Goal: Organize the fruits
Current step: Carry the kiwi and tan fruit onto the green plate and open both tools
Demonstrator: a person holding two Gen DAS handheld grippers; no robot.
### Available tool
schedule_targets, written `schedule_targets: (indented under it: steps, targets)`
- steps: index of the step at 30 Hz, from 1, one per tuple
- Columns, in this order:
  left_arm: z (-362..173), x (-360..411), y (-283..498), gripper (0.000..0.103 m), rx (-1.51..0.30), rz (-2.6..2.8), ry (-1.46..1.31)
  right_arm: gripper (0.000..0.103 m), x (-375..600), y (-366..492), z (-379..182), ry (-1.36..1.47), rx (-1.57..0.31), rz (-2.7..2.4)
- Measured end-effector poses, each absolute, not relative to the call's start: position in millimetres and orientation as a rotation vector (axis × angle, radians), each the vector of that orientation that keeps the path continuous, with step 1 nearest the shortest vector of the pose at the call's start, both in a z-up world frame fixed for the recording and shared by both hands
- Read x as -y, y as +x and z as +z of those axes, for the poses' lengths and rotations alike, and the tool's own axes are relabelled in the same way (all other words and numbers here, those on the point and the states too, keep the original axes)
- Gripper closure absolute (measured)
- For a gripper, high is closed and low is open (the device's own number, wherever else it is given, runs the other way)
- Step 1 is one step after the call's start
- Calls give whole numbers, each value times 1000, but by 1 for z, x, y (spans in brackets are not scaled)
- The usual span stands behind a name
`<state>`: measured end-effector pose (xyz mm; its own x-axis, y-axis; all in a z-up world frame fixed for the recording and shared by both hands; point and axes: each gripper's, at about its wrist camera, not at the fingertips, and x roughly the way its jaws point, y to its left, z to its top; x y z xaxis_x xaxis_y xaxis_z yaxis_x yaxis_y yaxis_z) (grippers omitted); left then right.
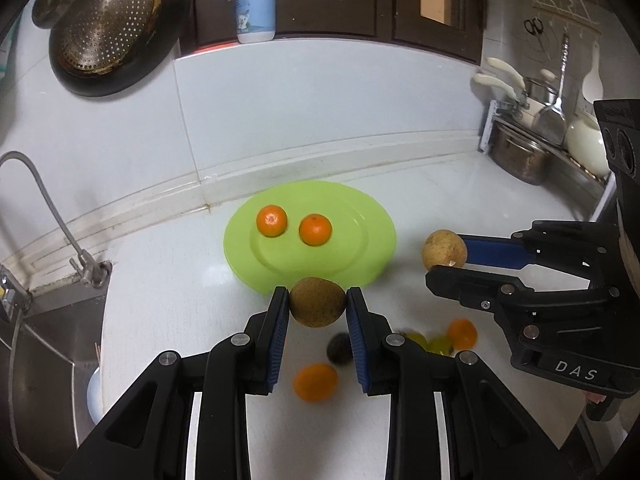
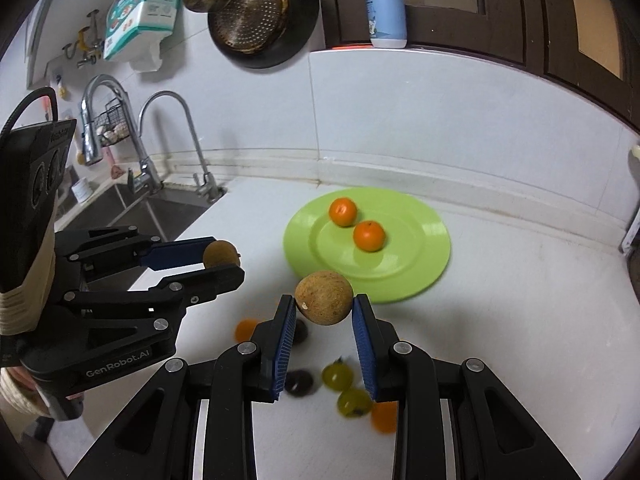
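A lime-green plate [image 1: 360,248] [image 2: 424,240] on the white counter holds two small oranges [image 1: 272,221] [image 1: 315,229] [image 2: 343,212] [image 2: 369,235]. My left gripper [image 1: 318,300] [image 2: 224,260] is shut on a round brown fruit [image 1: 317,302] [image 2: 220,253], held above the counter just short of the plate's near rim. My right gripper [image 2: 324,305] [image 1: 450,258] is shut on a second, paler brown fruit [image 2: 324,298] [image 1: 444,249], held to the right of the plate. Loose oranges [image 1: 315,382] [image 1: 462,334] [image 2: 245,329] [image 2: 384,416], green fruits [image 2: 337,376] [image 2: 352,402] [image 1: 438,344] and dark fruits [image 1: 339,350] [image 2: 298,383] lie on the counter below both grippers.
A sink [image 2: 160,208] with faucets [image 2: 172,136] lies left of the counter. Pots and a white jar stand on a rack [image 1: 548,148] at the right. A dark pan with a strainer [image 1: 108,28] [image 2: 256,12] hangs on the wall, and a white-blue bottle [image 1: 256,0] [image 2: 386,8] stands on the ledge.
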<state>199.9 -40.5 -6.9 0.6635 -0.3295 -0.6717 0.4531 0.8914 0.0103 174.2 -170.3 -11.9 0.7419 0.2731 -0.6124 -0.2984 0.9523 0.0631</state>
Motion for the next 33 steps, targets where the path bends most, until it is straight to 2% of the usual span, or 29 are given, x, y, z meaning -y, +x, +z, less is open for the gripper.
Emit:
schedule_targets:
  steps: [10,30,31,33]
  targets:
    - [-17,45,248,74,-753,-451,180,73,175,221,-14,-30,-691,300]
    - [-63,59,318,74,-850,-481,202,73,191,296,-56,11,-801,267]
    - [-63,60,319,73,-852,-481,201,72,190,297,-56,11,-802,265]
    - [-63,60,320,65,-852,-472,205,72,191,299,-57,16,-804,255]
